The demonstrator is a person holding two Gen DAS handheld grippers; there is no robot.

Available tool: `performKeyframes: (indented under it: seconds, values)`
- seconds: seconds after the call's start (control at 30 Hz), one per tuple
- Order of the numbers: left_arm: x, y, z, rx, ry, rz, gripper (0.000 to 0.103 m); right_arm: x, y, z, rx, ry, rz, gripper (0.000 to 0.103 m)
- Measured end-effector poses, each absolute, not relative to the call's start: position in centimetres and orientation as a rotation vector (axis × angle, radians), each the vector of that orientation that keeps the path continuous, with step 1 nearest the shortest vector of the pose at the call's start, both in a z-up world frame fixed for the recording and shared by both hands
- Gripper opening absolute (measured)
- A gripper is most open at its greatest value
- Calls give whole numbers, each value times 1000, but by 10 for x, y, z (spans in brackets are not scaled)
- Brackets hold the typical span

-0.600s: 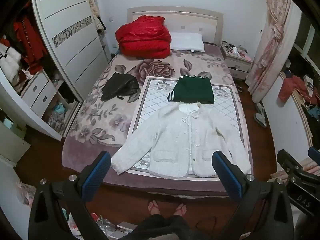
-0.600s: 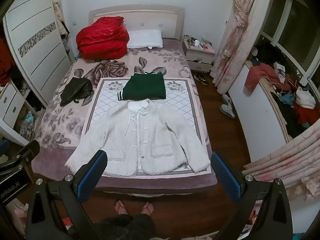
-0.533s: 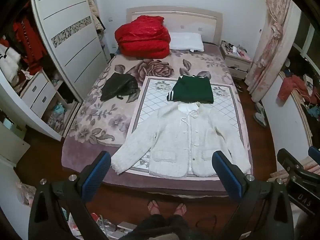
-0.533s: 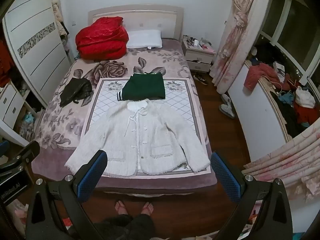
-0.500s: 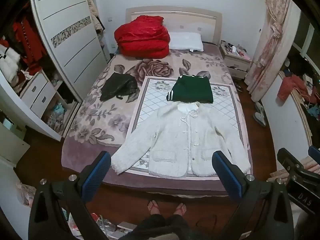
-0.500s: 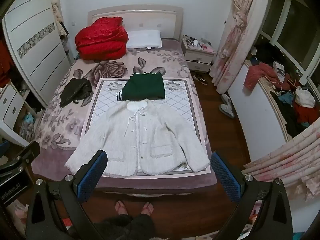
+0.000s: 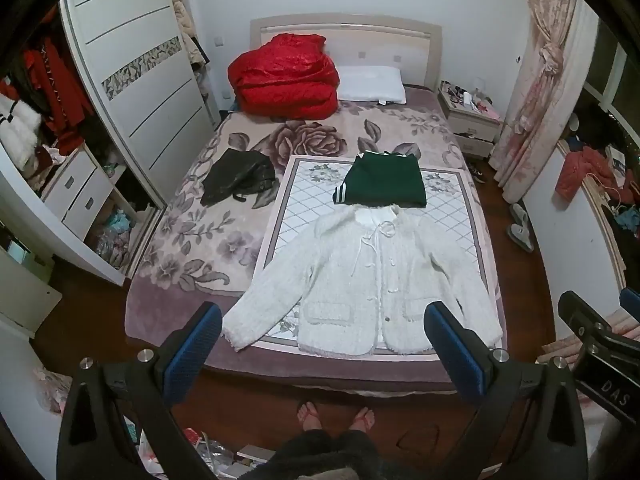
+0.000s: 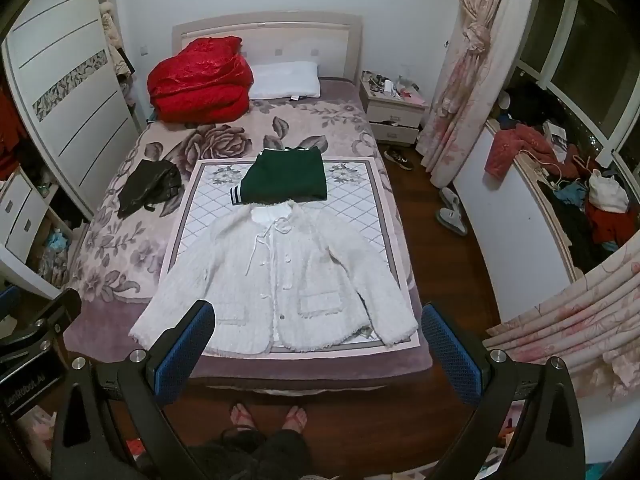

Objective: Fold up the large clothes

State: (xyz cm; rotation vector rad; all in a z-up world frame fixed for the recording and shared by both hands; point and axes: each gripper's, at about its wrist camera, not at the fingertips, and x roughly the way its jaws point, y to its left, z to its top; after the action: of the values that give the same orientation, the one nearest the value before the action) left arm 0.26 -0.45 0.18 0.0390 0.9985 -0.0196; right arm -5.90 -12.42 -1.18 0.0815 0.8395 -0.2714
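A white fluffy jacket (image 7: 372, 276) lies spread flat, front up and sleeves out, on a quilted mat (image 7: 304, 208) at the foot of the bed; it also shows in the right wrist view (image 8: 280, 276). A folded green garment (image 7: 380, 182) lies just beyond its collar, also seen in the right wrist view (image 8: 284, 178). My left gripper (image 7: 322, 344) is open and empty, held high above the bed's foot. My right gripper (image 8: 318, 344) is open and empty, at the same height beside it.
A crumpled black garment (image 7: 238, 176) lies left of the mat. A red quilt (image 7: 284, 76) and a white pillow (image 7: 370, 84) sit at the headboard. A wardrobe (image 7: 132, 80) stands left, a nightstand (image 7: 470, 120) and curtains right. The person's feet (image 7: 336, 416) stand at the bed's foot.
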Motion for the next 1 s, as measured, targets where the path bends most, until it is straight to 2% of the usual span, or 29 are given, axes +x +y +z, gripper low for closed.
performKeyframes:
  seconds: [1.0]
  values:
    - [6,2,13,46,979,-11,103,-61,-131,-6,74,840,-280,103]
